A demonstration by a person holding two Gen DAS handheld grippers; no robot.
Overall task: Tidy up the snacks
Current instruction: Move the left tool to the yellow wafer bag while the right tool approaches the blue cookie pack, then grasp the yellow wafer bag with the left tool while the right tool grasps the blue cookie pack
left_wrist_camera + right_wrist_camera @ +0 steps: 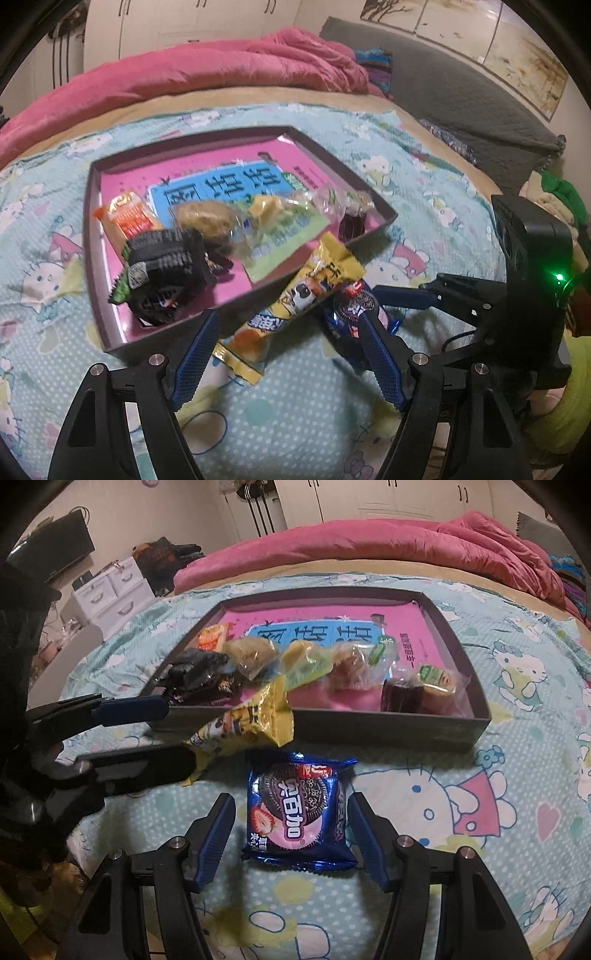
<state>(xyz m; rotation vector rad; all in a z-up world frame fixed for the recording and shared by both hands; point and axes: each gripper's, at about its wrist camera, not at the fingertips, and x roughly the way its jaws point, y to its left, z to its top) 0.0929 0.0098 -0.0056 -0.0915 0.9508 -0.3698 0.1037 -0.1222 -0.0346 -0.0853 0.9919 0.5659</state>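
Shallow dark box lid (388, 725) — pink printed base, lying flat on the bed's cartoon-print cover; serves as tray.

Inside, along its near side: orange wrapper (212, 637), black crinkled packets (195, 675), clear-wrapped tan pastry (251, 655), yellow-green wrapped piece (304, 661), brown pastry in clear film (349, 668), dark round cake (400, 698) touching a green-labelled pastry (437, 681).

Yellow snack bar packet (295, 295) — long, tilted, one end propped on the lid's near rim, the other on the cover.

Blue sandwich-cookie packet (299, 808) — flat on the cover, face up, just before the lid, beside the yellow packet.
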